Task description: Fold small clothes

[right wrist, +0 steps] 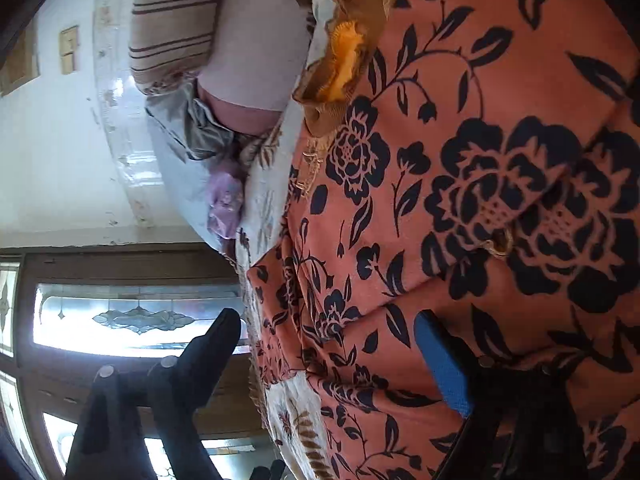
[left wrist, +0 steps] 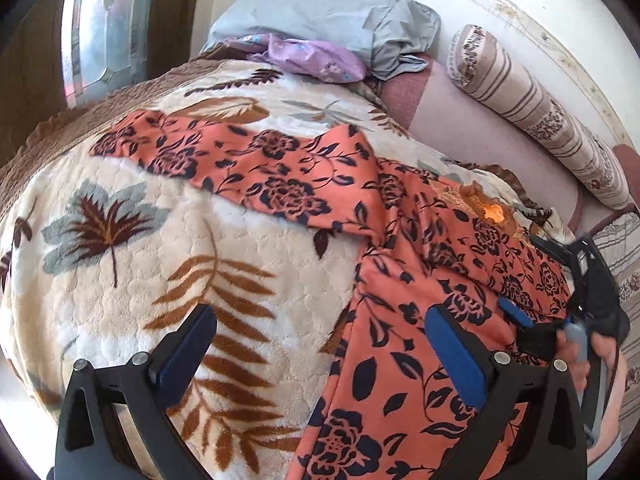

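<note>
An orange garment with dark navy flowers (left wrist: pixel 304 176) lies spread on a cream leaf-patterned blanket (left wrist: pixel 120 280) on a bed. One sleeve stretches far left; the body runs down the right side. Its neckline with a yellow lining (left wrist: pixel 494 212) lies at the right. My left gripper (left wrist: pixel 320 344) is open, low over the garment's left edge, its right finger over the cloth. My right gripper (right wrist: pixel 328 344) is open, turned sideways, one finger (right wrist: pixel 444 368) over the garment (right wrist: pixel 500 184). The right gripper also shows in the left wrist view (left wrist: pixel 560 320), held by a hand at the garment's right side.
A grey pillow (left wrist: pixel 332 16), a purple cloth (left wrist: pixel 316 56) and a striped bolster (left wrist: pixel 532 108) lie at the bed's head by a white wall. A glass-panelled wooden door (left wrist: pixel 100 28) stands beyond the bed's left side.
</note>
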Demonstrator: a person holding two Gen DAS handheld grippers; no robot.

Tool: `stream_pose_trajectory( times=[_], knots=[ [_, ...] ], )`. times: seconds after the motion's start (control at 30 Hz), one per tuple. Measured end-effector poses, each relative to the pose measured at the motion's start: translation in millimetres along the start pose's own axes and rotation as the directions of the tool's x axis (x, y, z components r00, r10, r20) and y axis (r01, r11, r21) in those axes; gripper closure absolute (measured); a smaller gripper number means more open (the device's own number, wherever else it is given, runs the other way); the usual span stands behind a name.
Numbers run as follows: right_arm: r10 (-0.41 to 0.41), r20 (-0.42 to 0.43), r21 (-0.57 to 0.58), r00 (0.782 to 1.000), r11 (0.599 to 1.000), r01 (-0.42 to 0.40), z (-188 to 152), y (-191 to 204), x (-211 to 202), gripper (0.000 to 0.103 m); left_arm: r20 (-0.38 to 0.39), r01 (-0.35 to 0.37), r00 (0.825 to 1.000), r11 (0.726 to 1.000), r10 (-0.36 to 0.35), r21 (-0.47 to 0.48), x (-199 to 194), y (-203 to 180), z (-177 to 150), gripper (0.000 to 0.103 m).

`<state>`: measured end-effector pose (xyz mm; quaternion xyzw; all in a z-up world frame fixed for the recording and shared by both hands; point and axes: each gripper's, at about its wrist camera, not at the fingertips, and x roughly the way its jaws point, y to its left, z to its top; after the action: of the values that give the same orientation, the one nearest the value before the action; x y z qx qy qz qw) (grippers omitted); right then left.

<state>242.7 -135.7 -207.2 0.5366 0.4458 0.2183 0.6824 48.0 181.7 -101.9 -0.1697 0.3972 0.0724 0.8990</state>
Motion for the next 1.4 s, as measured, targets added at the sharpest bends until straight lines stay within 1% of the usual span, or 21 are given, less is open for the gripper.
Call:
stream_pose_trajectory(
  times=[0.07,0.13,0.23,0.33,0.5,0.53,0.57,0.6,0.67,0.73,0.8,0.87,0.9,0.93,1.0,1.03,1.07,1.17,1.27,1.33,1.4],
  knots=[
    [0.004,0.027,-0.097,1.0,0.995,-0.002,5,15,-29,0.013,0.006,0.017,1.0,1.0,-0.017,0.021,3,-9,8,0.0],
    [-0.006,0.078,-0.173,0.997,0.985,0.019,17,38,-68,0.013,-0.024,0.11,0.994,0.994,-0.11,0.019,13,-24,20,0.0],
    [-0.086,0.184,-0.263,0.979,0.956,0.134,17,34,-141,0.012,-0.107,0.243,0.964,0.969,-0.245,-0.034,47,-49,44,0.0],
    [-0.145,0.212,-0.283,0.966,0.937,0.203,13,11,-183,0.012,-0.17,0.308,0.933,0.948,-0.317,-0.074,90,-79,69,0.0],
    [-0.183,0.218,-0.337,0.959,0.908,0.25,9,-13,-219,0.012,-0.287,0.258,0.923,0.966,-0.255,-0.027,169,-120,91,0.004],
    [-0.187,0.219,-0.344,0.958,0.904,0.255,5,-17,-214,0.012,-0.316,0.226,0.922,0.974,-0.224,-0.03,183,-119,89,0.028],
    [-0.189,0.22,-0.353,0.957,0.899,0.259,3,-20,-218,0.012,-0.355,0.204,0.912,0.978,-0.203,-0.035,196,-120,87,0.077],
    [-0.19,0.218,-0.358,0.957,0.897,0.259,3,-24,-218,0.012,-0.388,0.157,0.91,0.988,-0.148,-0.007,205,-122,87,0.082],
    [-0.202,0.213,-0.363,0.956,0.892,0.27,1,-32,-223,0.012,-0.349,0.186,0.923,0.982,-0.161,0.036,195,-131,94,0.092],
    [-0.214,0.209,-0.374,0.954,0.884,0.28,-2,-38,-230,0.012,-0.224,0.195,0.963,0.963,-0.152,0.186,163,-150,101,0.093],
    [-0.223,0.214,-0.381,0.951,0.878,0.291,-7,-40,-240,0.012,-0.147,0.167,0.981,0.947,-0.131,0.276,146,-160,103,0.093],
    [-0.223,0.224,-0.373,0.949,0.88,0.295,-12,-41,-253,0.012,-0.21,0.113,0.976,0.959,-0.059,0.258,169,-152,97,0.091],
    [-0.222,0.22,-0.356,0.95,0.888,0.29,-15,-42,-258,0.012,-0.268,0.06,0.963,0.964,0.012,0.259,189,-146,87,0.087],
    [-0.218,0.209,-0.331,0.953,0.901,0.279,-18,-43,-264,0.012,-0.304,0.052,0.952,0.964,0.031,0.26,200,-141,79,0.08],
    [-0.203,0.177,-0.299,0.963,0.921,0.249,-28,-44,-274,0.009,-0.215,0.044,0.976,0.954,0.023,0.298,179,-143,74,0.067],
    [-0.207,0.152,-0.298,0.966,0.923,0.245,-34,-44,-276,0.008,-0.209,0.03,0.977,0.953,0.036,0.302,169,-146,72,0.045],
    [-0.226,0.129,-0.308,0.966,0.917,0.255,-42,-44,-280,0.008,-0.201,0.05,0.98,0.953,0.012,0.3,156,-147,69,0.035],
    [-0.272,0.08,-0.295,0.959,0.913,0.284,-64,-50,-288,0.008,-0.186,0.17,0.976,0.929,-0.113,0.327,99,-137,51,0.029],
    [-0.273,-0.003,-0.272,0.962,0.926,0.262,-106,-64,-286,0.008,-0.157,0.205,0.974,0.926,-0.162,0.317,44,-102,29,0.021],
    [-0.365,-0.16,-0.319,0.917,0.898,0.302,-150,-75,-265,0.008,-0.169,0.233,0.967,0.932,-0.191,0.278,27,-77,13,0.021],
    [-0.45,-0.175,-0.425,0.876,0.837,0.345,-190,-69,-261,0.008,-0.193,0.241,0.961,0.938,-0.196,0.249,16,-52,-2,0.021]
  ],
)
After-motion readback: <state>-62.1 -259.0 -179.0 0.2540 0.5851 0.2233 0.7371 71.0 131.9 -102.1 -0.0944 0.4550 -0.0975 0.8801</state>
